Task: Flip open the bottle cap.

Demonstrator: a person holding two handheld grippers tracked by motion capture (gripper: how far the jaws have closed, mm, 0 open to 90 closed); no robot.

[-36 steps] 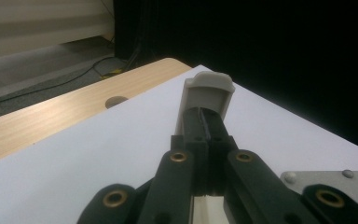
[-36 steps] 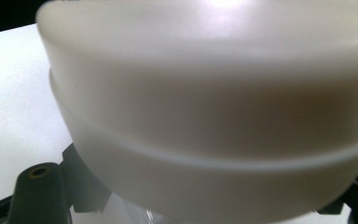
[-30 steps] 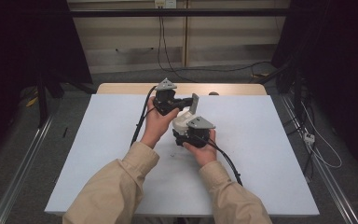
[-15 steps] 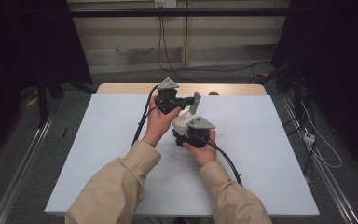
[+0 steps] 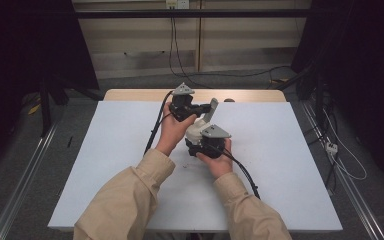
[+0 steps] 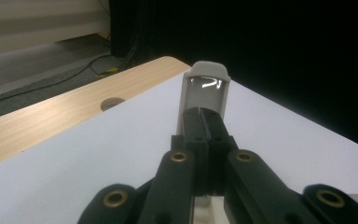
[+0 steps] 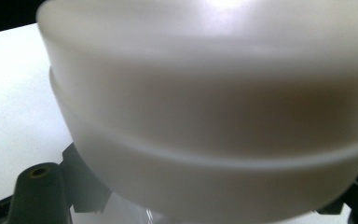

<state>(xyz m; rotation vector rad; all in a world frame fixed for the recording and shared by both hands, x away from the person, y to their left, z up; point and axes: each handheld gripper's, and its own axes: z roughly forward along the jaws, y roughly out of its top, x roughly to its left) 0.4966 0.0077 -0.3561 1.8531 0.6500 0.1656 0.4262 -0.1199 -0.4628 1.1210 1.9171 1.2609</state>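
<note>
A white rounded container (image 5: 194, 131) is held above the middle of the table between both hands. Its flat grey lid (image 5: 212, 109) stands tilted up from it. In the left gripper view this lid (image 6: 205, 77) shows a clear window near its top. My left gripper (image 5: 205, 111) is shut on the lid, its black jaws (image 6: 205, 128) pressed together on the thin flap. My right gripper (image 5: 197, 137) is shut on the container's body. That body (image 7: 205, 93) looms close and blurred in the right gripper view, with a black finger (image 7: 37, 193) at its lower left.
The white table top (image 5: 290, 165) has a wooden strip (image 5: 250, 95) along its far edge, with a round hole (image 6: 112, 102) in it. Black cables (image 5: 152, 135) trail from both grippers across the table. Metal rails (image 5: 25, 175) run along the floor on both sides.
</note>
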